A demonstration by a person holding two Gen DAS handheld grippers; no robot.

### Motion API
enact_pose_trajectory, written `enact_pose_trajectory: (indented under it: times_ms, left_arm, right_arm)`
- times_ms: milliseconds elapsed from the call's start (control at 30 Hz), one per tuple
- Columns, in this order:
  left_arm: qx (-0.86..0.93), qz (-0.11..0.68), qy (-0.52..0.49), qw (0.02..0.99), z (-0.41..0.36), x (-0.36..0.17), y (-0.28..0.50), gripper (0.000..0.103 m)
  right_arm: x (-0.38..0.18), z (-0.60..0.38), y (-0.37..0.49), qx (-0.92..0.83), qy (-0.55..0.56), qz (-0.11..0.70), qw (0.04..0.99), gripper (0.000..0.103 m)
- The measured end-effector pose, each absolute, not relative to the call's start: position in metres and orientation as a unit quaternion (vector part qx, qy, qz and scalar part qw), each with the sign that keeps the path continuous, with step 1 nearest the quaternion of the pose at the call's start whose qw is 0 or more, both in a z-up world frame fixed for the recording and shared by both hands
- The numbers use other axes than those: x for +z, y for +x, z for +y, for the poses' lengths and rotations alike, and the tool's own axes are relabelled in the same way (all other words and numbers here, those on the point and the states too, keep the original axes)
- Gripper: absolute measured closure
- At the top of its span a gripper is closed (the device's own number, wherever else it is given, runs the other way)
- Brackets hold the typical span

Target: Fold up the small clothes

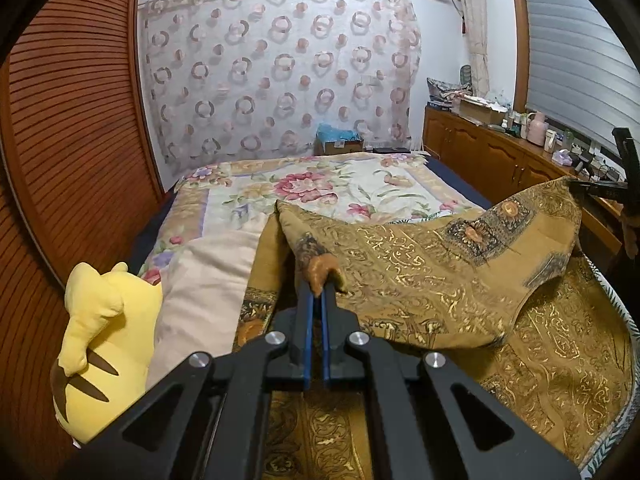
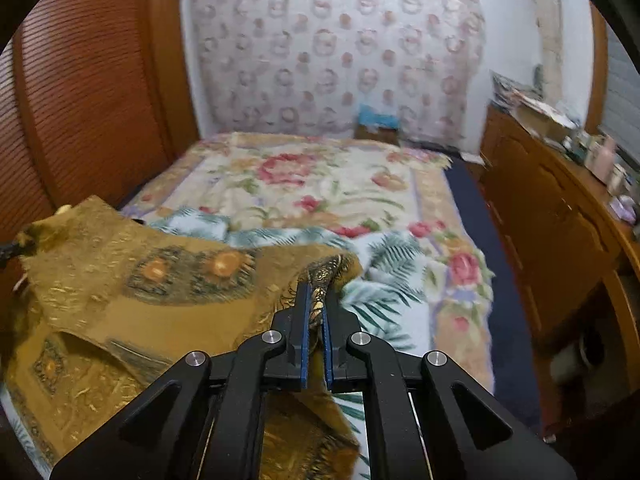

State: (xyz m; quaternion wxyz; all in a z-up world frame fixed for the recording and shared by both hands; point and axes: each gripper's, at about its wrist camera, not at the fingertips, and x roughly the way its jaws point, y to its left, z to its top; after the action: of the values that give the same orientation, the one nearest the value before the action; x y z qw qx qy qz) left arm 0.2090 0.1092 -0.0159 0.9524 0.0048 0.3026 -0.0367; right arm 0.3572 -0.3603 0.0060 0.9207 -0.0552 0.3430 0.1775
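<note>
A mustard-gold patterned garment (image 1: 420, 264) hangs stretched between my two grippers above the bed. My left gripper (image 1: 318, 286) is shut on one bunched corner of it, seen low in the middle of the left wrist view. The far corner of the cloth rises to the right, where the other gripper's black frame (image 1: 624, 184) shows. In the right wrist view my right gripper (image 2: 316, 292) is shut on a bunched corner of the same garment (image 2: 120, 280). The cloth spreads away to the left, and its lower part drapes on the bed.
A bed with a floral bedspread (image 1: 320, 188) fills the middle, with a leaf-print sheet (image 2: 384, 264) on it. A yellow plush toy (image 1: 104, 340) lies at the bed's left edge. A slatted wooden door (image 1: 72, 120) stands left; a cluttered wooden cabinet (image 1: 500, 152) runs along the right.
</note>
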Motion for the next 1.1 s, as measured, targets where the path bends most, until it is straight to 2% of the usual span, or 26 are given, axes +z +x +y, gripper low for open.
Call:
enact_pose_trajectory:
  times_ms: [267,467,800,1100]
  left_arm:
    - [-0.034,0.267,-0.018,0.963,0.128,0.006,0.164,0.103]
    - [-0.028,0.261,-0.032,0.964,0.145,0.012,0.109,0.103]
    - [-0.017,0.278,-0.057,0.959,0.158,-0.013,0.026,0.102]
    - [-0.006,0.32,-0.075,0.944,0.153,-0.051,0.002,0.102]
  right_arm:
    - [0.043,-0.355,0.284,0.223,-0.053,0.304,0.925,0.101]
    - [0.051,-0.367,0.216,0.238,-0.049,0.306,0.921,0.101]
    - [0.014,-0.385,0.122,0.256,-0.021,0.357,0.898,0.101]
    - [-0.033,-0.39,0.096,0.241,-0.02,0.416,0.877,0.099]
